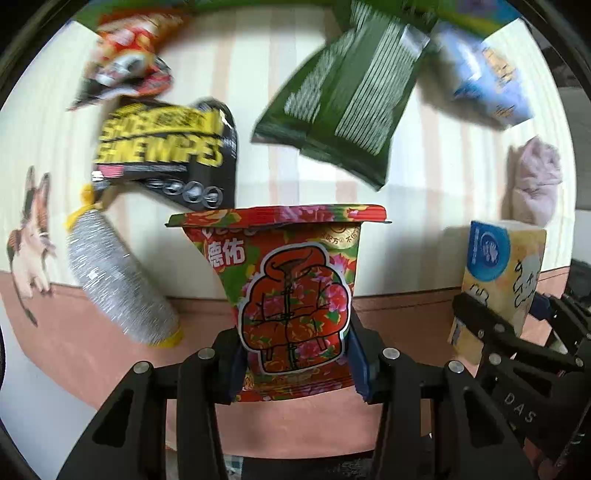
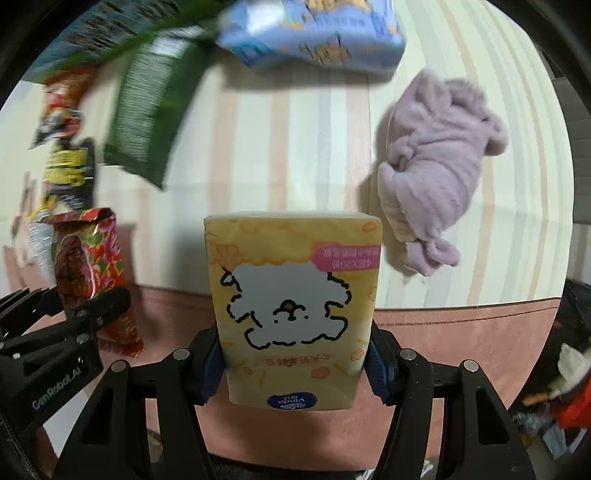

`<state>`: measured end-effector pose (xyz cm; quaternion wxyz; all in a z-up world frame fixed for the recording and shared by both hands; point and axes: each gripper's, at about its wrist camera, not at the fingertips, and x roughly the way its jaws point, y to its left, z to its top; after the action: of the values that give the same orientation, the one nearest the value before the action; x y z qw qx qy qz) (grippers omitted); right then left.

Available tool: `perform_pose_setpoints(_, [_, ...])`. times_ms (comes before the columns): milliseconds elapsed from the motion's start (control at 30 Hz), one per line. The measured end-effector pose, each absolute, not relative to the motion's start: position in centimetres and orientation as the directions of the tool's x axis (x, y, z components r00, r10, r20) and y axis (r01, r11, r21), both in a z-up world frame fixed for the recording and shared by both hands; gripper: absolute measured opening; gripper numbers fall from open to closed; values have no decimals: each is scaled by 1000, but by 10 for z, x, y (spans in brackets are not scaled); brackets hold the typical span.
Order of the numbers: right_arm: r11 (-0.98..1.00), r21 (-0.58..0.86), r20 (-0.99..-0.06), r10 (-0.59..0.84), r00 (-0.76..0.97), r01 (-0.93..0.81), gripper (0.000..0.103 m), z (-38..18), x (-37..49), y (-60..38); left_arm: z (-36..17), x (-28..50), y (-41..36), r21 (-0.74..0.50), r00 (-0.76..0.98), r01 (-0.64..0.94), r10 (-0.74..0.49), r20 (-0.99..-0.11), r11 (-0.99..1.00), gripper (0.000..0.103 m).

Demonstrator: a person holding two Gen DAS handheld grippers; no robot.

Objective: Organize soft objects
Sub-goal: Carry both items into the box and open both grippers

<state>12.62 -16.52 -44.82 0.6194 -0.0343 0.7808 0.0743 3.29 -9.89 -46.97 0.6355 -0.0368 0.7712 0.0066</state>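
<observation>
My left gripper [image 1: 295, 373] is shut on a red floral wet-wipe pack [image 1: 295, 295] and holds it upright above the striped bed sheet [image 1: 258, 74]. My right gripper [image 2: 293, 365] is shut on a yellow tissue pack with a white dog drawing [image 2: 295, 306], also held upright. Each held pack shows in the other view: the tissue pack at the right of the left wrist view [image 1: 502, 277], the floral pack at the left of the right wrist view [image 2: 92, 273]. The two grippers are side by side.
On the sheet lie a green bag [image 1: 343, 110], a black and yellow snack bag [image 1: 166, 147], a red snack bag [image 1: 125, 59], a silver tube pack [image 1: 118, 280], a blue tissue pack [image 2: 314, 29] and a lilac plush cloth [image 2: 436, 166]. A pink band [image 2: 461, 325] edges the bed.
</observation>
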Motion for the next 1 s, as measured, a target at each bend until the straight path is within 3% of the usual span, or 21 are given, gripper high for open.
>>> perform_pose_setpoints(300, [942, 268, -963, 258, -75, -203, 65, -326, 151, -168, -361, 4, -88, -165, 51, -108, -160, -986, 980, 43])
perform_pose_setpoints(500, [919, 292, -952, 306, 13, -266, 65, -227, 248, -174, -305, 64, -42, -214, 111, -61, -206, -972, 975, 43])
perform_pose_setpoints(567, [923, 272, -955, 293, 41, -271, 65, -211, 280, -171, -293, 142, -30, -189, 125, -45, -182, -975, 981, 43])
perform_pose_setpoints(700, [939, 249, -964, 263, 31, -237, 65, -238, 348, -150, -301, 216, -17, -176, 82, -26, -174, -981, 984, 43])
perform_pose_setpoints(767, [943, 253, -966, 260, 2, -218, 65, -256, 376, -142, -273, 258, -26, -186, 41, -23, -185, -982, 982, 43])
perform_pose_setpoints(1000, [961, 213, -977, 204, -63, -178, 65, -335, 453, -111, -321, 339, -12, -226, -111, -15, -226, -968, 974, 43])
